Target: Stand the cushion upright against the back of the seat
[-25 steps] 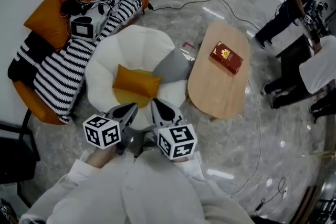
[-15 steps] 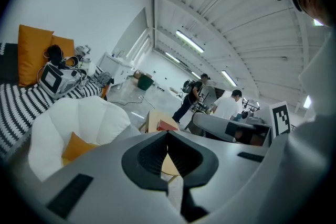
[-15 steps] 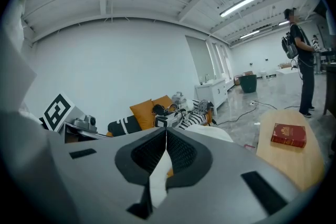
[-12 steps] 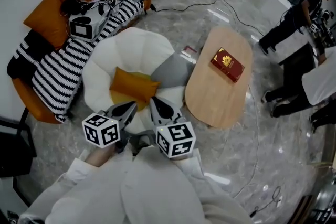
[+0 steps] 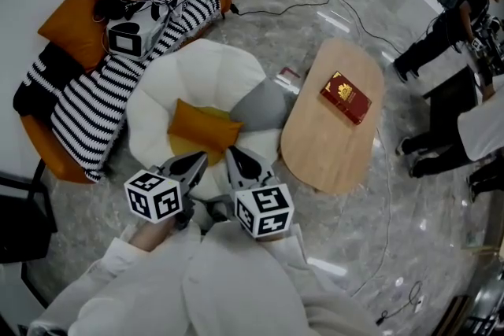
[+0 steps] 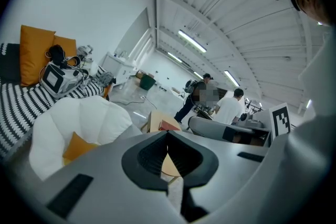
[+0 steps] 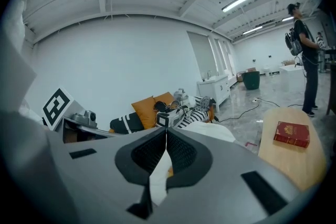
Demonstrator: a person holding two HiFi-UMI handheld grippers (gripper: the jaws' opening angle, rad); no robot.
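An orange cushion (image 5: 203, 126) lies flat on the seat of a white petal-shaped chair (image 5: 161, 86), with a grey cushion (image 5: 260, 105) at the seat's right side. My left gripper (image 5: 198, 160) and right gripper (image 5: 233, 153) hover side by side at the chair's near edge, just short of the orange cushion. Both are shut with nothing in them. In the left gripper view the jaws (image 6: 168, 135) meet in front of the white chair (image 6: 79, 115) and a corner of the cushion (image 6: 77, 145). In the right gripper view the shut jaws (image 7: 166, 136) hide most of the chair (image 7: 218, 132).
A black-and-white striped sofa (image 5: 83, 102) with orange pillows and a small device (image 5: 126, 39) stands left of the chair. An oval wooden table (image 5: 331, 138) with a red book (image 5: 345, 97) stands right. Cables trail over the marble floor. People (image 5: 461, 8) stand at the far right.
Nothing clear beyond a slight shift of the view. Both grippers stay shut at the chair's near edge and the cushion has not moved.
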